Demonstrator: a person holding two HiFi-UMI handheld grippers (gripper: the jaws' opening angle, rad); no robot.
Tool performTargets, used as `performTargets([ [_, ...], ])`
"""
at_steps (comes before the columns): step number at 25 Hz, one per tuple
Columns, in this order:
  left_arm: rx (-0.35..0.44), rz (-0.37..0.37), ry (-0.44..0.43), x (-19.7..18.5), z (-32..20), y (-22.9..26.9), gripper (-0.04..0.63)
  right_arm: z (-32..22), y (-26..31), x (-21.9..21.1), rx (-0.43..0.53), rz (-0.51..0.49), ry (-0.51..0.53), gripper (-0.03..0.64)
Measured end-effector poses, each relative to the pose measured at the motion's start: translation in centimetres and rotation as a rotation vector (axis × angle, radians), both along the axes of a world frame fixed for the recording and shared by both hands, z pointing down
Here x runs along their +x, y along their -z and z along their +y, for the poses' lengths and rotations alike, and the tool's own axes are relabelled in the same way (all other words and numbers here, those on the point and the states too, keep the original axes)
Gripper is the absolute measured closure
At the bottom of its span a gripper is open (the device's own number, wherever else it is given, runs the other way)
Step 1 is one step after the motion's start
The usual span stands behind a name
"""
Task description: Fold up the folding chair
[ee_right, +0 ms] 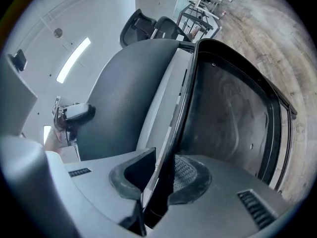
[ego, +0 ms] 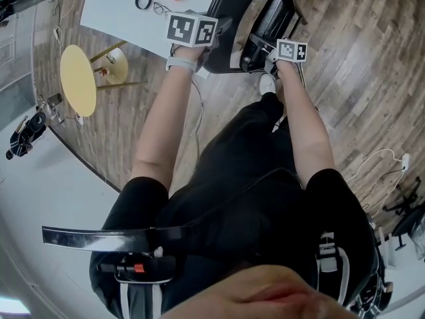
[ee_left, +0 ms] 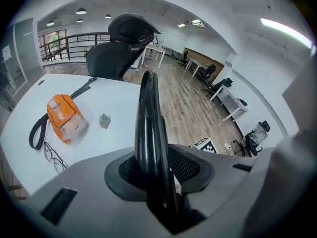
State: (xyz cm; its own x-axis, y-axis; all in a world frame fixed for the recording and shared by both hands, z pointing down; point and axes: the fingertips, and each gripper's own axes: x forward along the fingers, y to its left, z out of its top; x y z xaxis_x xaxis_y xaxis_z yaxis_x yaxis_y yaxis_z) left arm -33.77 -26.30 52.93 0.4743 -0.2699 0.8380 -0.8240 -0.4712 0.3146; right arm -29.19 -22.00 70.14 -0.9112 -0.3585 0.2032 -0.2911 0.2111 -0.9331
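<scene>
Left gripper (ee_left: 157,180): jaws seemingly slack around folding chair (ee_right: 228,103) rim | Right gripper (ee_right: 159,185): jaws clamped on its frame edge

Head view overhead; gripper views close-up, chair (ego: 269,22) shared.

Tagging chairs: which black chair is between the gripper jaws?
The folding chair: left gripper and right gripper both have its rim between their jaws. The high-backed office chair stands apart beyond the white table.
</scene>
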Motion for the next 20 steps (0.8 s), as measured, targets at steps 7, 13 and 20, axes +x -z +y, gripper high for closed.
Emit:
performTargets([
  [7,0.146,-0.069,0.064,-1.7,-1.7,2.1,0.403,0.0,-0.6,2.3,-0.012,0.066,-0.041,0.506],
  [13,0.355,-0.119,0.048,-1.3,-2.0,7.5,0.400,-1.1,3.9,8.5,0.191,0.286,-0.129,0.499],
  [20,0.653,0.122,-0.220,10.4,6.1,15.6,0.400,2.8,22.4,15.7,0.659,0.313,-0.175,0.499],
])
